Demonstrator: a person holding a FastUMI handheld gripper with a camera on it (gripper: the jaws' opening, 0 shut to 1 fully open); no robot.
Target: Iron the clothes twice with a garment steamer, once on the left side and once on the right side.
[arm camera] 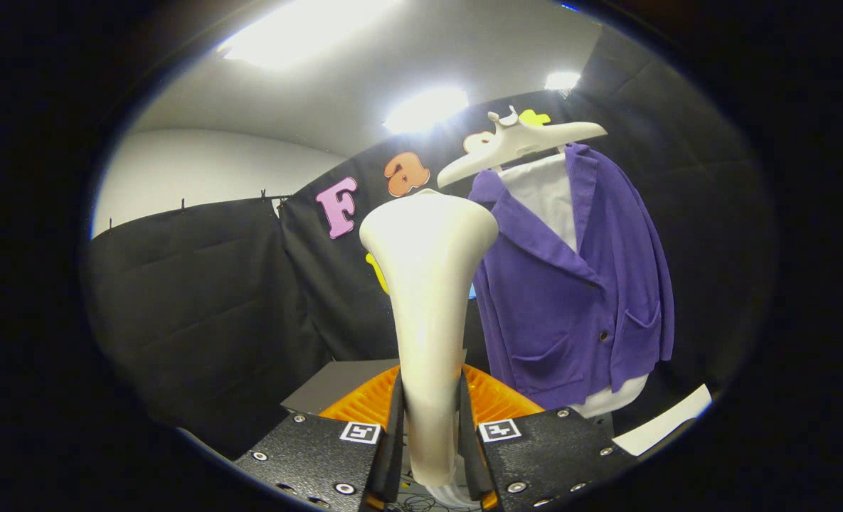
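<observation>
A white garment steamer (428,306) stands upright between my fingers, its narrow handle pinched from both sides and its wide head flaring above. My gripper (430,434) is shut on that handle. Beyond and to the right hangs a purple jacket (578,284) over a white shirt (545,195), both on a white hanger (521,142). The steamer's head sits left of the jacket's left lapel and apart from the cloth. The head's steam face is turned away from me.
Black cloth walls (200,299) close the booth behind and to the left. A grey table (343,380) lies low behind the steamer, with an orange ribbed part (496,398) just past my fingers. A white strip (666,419) lies at the lower right.
</observation>
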